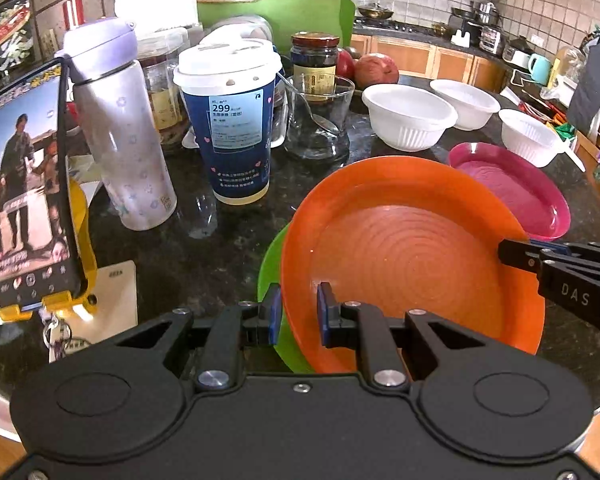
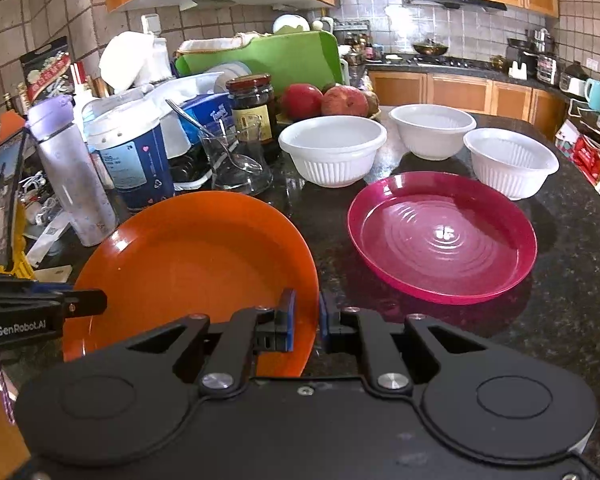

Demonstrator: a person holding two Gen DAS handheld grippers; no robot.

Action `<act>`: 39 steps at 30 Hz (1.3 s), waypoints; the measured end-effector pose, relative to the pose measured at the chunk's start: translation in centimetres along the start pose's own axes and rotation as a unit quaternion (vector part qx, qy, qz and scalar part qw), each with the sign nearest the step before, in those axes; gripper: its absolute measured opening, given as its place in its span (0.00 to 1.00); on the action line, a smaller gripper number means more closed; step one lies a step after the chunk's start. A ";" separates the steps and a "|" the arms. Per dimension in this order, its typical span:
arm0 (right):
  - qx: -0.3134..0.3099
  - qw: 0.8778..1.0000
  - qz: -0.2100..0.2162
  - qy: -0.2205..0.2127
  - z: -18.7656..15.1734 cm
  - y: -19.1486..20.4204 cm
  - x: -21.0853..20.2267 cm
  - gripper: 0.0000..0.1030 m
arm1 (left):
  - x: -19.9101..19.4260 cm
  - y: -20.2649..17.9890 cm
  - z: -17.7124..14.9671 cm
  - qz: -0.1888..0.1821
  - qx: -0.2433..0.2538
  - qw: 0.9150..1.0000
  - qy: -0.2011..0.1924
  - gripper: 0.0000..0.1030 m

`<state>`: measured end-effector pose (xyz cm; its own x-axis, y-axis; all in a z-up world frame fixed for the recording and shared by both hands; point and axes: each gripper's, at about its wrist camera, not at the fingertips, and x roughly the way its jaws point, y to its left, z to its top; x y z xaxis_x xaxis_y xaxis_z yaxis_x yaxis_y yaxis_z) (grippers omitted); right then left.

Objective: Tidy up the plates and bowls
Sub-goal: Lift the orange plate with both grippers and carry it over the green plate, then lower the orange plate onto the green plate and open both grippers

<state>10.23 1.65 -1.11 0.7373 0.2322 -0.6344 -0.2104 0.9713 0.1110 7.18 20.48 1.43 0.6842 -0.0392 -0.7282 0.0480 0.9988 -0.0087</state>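
In the left wrist view the left tongs [image 1: 298, 312] sit at lower centre, nearly closed, their blue pads [image 1: 325, 312] pinching the near left rim of the orange plate [image 1: 412, 256]. The right tongs [image 2: 305, 320], lower centre of the right wrist view, are likewise nearly closed, clamped on the plate's right rim; in the left view they reach in from the right edge onto that rim [image 1: 512, 250]. The orange plate fills the lower middle of the left view, tilted, held by both tongs above the tabletop [image 1: 220, 248]. A green plate [image 1: 272, 280] shows just under its left edge; whether the two touch I cannot tell.

To the upper right of the orange plate in the left view lies the pink plate [image 1: 520, 192], flat on the tabletop, its near rim hidden behind the orange one. Beyond it, three white bowls [image 1: 408, 116] stand in a row across the upper right, apart from one another.

Upper left of the plates stand a blue paper cup [image 1: 236, 120], a lilac bottle [image 1: 120, 128] and a glass with a spoon [image 1: 316, 120], with a dark jar [image 1: 314, 60] and red fruit [image 1: 376, 68] behind. A phone in a yellow stand [image 1: 28, 192] is at the far left
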 end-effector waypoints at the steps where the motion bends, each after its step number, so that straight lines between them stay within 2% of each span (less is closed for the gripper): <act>1: 0.002 1.000 -0.003 0.001 0.0 0.2 0.3 0.14 | 0.2 0.2 0.1 -0.003 0.003 1.000 0.002 0.23; 14: 0.018 0.999 -0.029 0.015 0.1 0.9 1.9 0.14 | 2.6 1.8 0.9 -0.028 0.015 0.999 0.018 0.23; 22: 0.013 0.999 -0.027 0.015 0.1 1.1 2.1 0.20 | 2.8 2.2 0.8 -0.039 0.011 0.999 0.027 0.24; 39: 0.006 1.000 -0.020 0.018 -0.4 1.6 2.9 0.20 | 1.3 2.6 0.5 -0.025 -0.001 1.000 0.007 0.25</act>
<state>11.77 3.81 -3.09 0.7210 0.1917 -0.6659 -0.1734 0.9803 0.0945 8.57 23.06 0.80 0.6708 -0.0890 -0.7363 0.0810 0.9956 -0.0466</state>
